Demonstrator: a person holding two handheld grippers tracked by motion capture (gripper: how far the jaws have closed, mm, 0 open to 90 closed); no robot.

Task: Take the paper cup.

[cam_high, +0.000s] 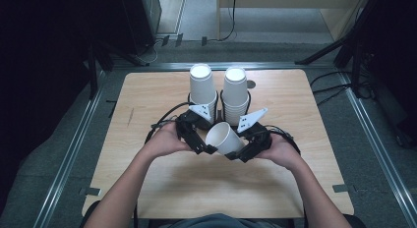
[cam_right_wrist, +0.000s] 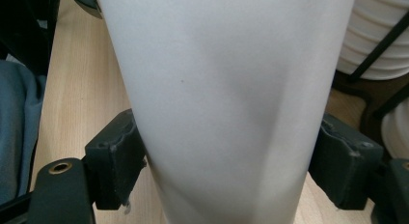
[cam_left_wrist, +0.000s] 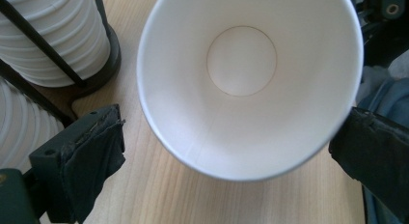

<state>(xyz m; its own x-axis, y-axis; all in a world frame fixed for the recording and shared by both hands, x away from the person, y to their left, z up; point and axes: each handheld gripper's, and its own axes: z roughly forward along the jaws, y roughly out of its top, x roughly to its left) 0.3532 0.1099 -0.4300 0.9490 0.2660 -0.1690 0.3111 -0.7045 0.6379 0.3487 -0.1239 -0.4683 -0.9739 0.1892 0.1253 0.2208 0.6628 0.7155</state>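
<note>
One empty paper cup [cam_high: 224, 137] in rt tongs [cam_high: 235, 153], 2 cup stacks [cam_high: 202, 90] behind.

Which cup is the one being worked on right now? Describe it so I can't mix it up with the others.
On the light wooden table, find the two stacks of white paper cups in black wire holders at the far middle. Just in front of them, a single white paper cup is clamped by the right claw. Unlike the upright stacks, it is alone and tipped, its mouth facing the open left claw.

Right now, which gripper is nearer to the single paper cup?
The right gripper: its fingers press on the sides of the paper cup. The left gripper is open around the rim, with a gap on one side.
</note>
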